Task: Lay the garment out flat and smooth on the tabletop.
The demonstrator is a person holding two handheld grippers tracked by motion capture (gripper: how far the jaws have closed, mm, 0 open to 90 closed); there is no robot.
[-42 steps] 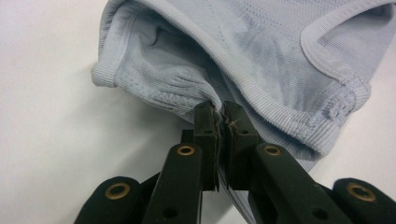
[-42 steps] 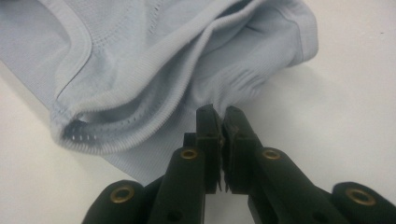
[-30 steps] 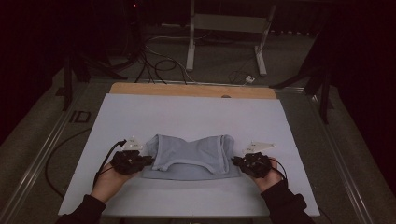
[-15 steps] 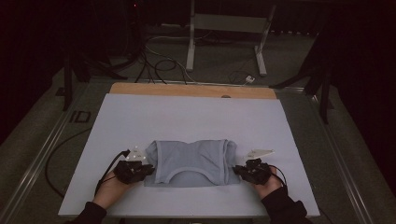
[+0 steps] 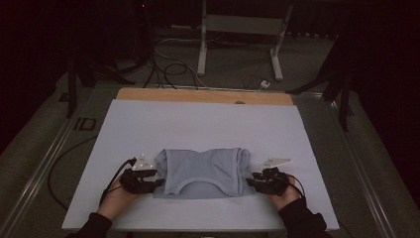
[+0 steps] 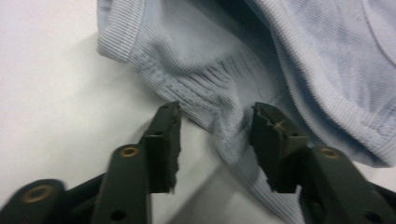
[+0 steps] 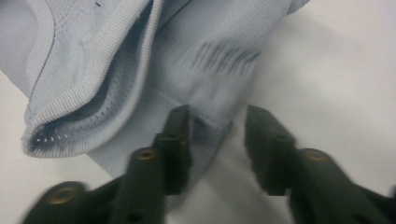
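The folded pale-blue shirt lies crosswise near the white table's front edge. The left gripper and right gripper, jaws just opening, flank its ends, fabric released between them.

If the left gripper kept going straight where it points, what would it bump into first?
Most likely the light blue shirt. The left gripper has just been opening its jaws, and a ribbed fold of the shirt's edge already lies between them, on the white table.

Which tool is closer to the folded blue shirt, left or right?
Left, narrowly. The left tool has the blue shirt edge bunched between its jaws, which have just been opening. The right tool, also just opening, sits at the opposite edge, the cloth beside one jaw.
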